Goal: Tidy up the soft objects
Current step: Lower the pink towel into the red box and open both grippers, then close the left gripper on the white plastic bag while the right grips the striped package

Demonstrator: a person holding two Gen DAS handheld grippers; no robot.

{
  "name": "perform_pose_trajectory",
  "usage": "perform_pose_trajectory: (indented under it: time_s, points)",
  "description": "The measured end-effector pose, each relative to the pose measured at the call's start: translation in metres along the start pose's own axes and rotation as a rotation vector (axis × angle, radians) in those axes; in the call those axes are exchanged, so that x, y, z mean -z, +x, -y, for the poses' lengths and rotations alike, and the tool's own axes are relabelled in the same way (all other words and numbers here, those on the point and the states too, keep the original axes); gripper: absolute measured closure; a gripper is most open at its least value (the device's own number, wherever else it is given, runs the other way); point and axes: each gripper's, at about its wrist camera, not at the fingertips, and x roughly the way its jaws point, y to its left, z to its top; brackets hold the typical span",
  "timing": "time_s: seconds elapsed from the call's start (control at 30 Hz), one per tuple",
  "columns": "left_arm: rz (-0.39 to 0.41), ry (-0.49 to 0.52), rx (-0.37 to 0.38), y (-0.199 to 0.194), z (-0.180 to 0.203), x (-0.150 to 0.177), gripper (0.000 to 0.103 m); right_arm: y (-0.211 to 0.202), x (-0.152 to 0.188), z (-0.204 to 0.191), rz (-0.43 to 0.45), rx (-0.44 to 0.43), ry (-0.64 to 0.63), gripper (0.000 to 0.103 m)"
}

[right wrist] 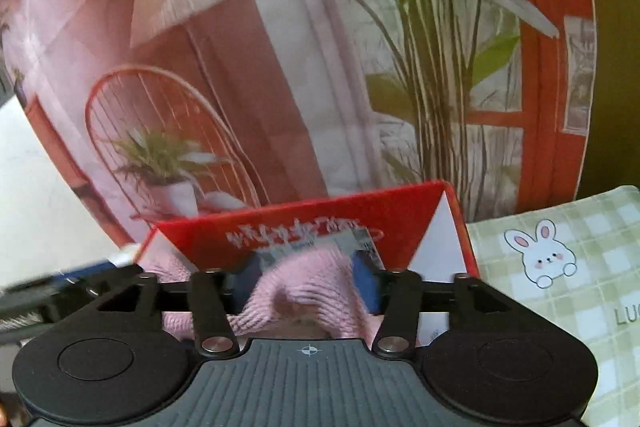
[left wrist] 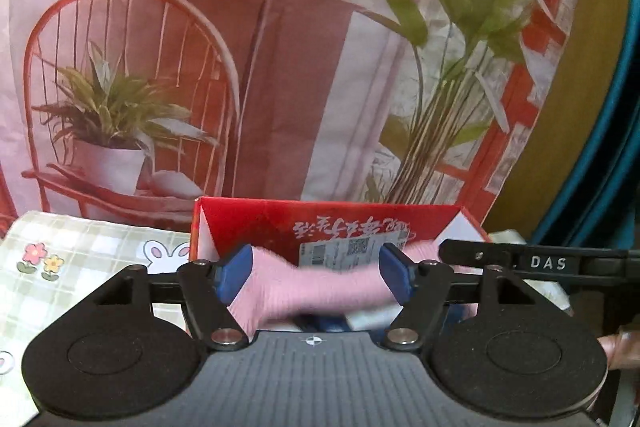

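A pink knitted cloth (left wrist: 288,291) hangs over the open red cardboard box (left wrist: 320,223), in front of its printed inner wall. In the left wrist view my left gripper (left wrist: 316,275) stands open, and the cloth sags loosely between the blue pads (left wrist: 236,273). In the right wrist view the same pink cloth (right wrist: 304,287) drapes in a hump between the blue pads (right wrist: 366,283) of my right gripper (right wrist: 307,283), which is also open. The red box (right wrist: 304,219) stands just behind. Whether the cloth rests on the box floor is hidden by the gripper bodies.
A green checked cloth with a rabbit print (left wrist: 80,267) (right wrist: 560,267) covers the table on both sides of the box. A printed backdrop (left wrist: 280,67) of a chair and plants rises close behind it. The right gripper's black finger (left wrist: 540,263) reaches in, with a person's thumb (left wrist: 620,347) below.
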Motion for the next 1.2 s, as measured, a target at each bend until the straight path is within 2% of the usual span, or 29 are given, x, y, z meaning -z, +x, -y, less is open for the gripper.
perform_pose_trajectory:
  time_s: [0.23,0.43,0.57,0.67,0.8,0.97,1.2]
  points:
    - [0.024,0.029,-0.027,-0.027,0.004,0.003,0.022,-0.025,0.01,-0.003,0.013,0.026,-0.063,0.039]
    - [0.02,0.05,-0.05,-0.062,0.011,0.015,0.02,-0.059,0.028,-0.015,0.046,0.042,-0.148,0.037]
    - [0.019,0.068,-0.076,-0.087,0.016,0.032,0.018,-0.084,0.05,-0.026,0.092,0.021,-0.21,0.02]
    - [0.007,0.077,-0.105,-0.103,0.02,0.045,0.016,-0.105,0.069,-0.034,0.146,-0.009,-0.234,0.0]
    - [0.008,0.096,-0.12,-0.131,0.025,0.065,0.006,-0.127,0.09,-0.039,0.182,-0.014,-0.222,0.0]
    - [0.005,0.116,-0.121,-0.161,0.03,0.096,0.005,-0.148,0.119,-0.036,0.231,-0.004,-0.208,0.0]
    - [-0.047,-0.012,-0.092,-0.17,0.023,0.137,0.005,-0.157,0.163,-0.026,0.196,0.007,-0.204,0.0]
